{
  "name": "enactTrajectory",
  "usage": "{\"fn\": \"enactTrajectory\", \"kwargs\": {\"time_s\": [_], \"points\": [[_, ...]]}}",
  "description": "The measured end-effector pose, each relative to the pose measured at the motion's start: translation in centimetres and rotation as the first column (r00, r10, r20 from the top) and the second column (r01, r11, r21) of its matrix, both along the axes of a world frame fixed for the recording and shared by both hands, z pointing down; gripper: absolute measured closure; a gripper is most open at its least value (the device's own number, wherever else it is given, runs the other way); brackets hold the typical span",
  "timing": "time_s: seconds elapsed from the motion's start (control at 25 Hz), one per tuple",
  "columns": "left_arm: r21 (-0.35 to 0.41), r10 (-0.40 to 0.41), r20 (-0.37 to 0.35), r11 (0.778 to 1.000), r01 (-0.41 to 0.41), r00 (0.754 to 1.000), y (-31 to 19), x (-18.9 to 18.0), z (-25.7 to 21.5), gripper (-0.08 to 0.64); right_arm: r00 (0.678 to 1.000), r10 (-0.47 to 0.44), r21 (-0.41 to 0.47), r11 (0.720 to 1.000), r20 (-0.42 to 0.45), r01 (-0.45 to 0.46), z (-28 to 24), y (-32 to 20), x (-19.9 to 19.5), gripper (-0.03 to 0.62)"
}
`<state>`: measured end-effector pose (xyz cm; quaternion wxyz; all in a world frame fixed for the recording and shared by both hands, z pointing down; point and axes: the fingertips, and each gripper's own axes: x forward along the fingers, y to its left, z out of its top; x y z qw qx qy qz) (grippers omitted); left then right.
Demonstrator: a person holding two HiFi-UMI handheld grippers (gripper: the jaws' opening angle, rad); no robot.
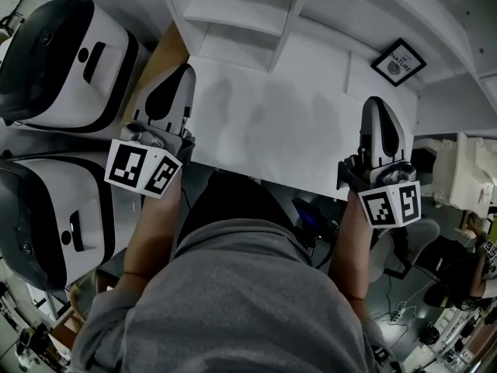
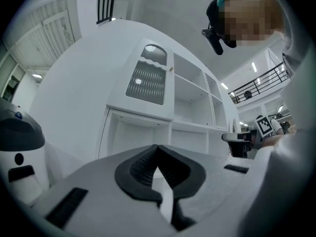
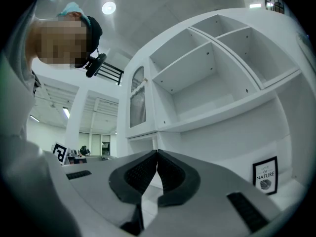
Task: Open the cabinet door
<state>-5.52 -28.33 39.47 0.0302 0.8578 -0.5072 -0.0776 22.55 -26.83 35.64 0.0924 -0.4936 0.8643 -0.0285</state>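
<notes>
White tabletop (image 1: pixel 272 123) fills the head view, with black-and-white machines (image 1: pixel 70 53) at its left, a framed picture (image 1: pixel 398 61) far right, and the left tongs (image 1: pixel 180 76) and right tongs (image 1: pixel 377 109) over its near edge. Left gripper view: tongs clenched on nothing, slatted cabinet door (image 2: pixel 146 78) up ahead, well apart. Right gripper view: tongs clenched, empty; door up-left, bare shelves (image 3: pixel 207 83) right.

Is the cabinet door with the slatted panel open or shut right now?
Shut, it seems: the cabinet door lies flush with the fronts of the shelves beside it, with no gap showing at its knob edge.
</notes>
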Motion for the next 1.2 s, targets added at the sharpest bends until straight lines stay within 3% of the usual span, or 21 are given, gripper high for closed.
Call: {"fn": "enactTrajectory", "kwargs": {"time_s": [0.24,0.8,1.2], "points": [[0.005,0.003,0.006,1.0,-0.003,1.0,-0.3,0.5,-0.5,0.554,1.0,0.013,0.002,1.0,0.01,-0.013,0.1,0.1,0.7,0.566],[0.037,0.098,0.032,0.994,-0.099,0.995,-2.4,0.3,-2.0,0.554,0.994,0.108,0.035,0.993,0.022,-0.109,-1.7,0.4,0.2,0.566],[0.156,0.057,0.07,0.986,-0.067,0.996,-3.2,0.4,-5.4,0.554,0.99,0.142,0.06,0.988,0.0,-0.142,-3.0,0.9,0.7,0.566]]}}
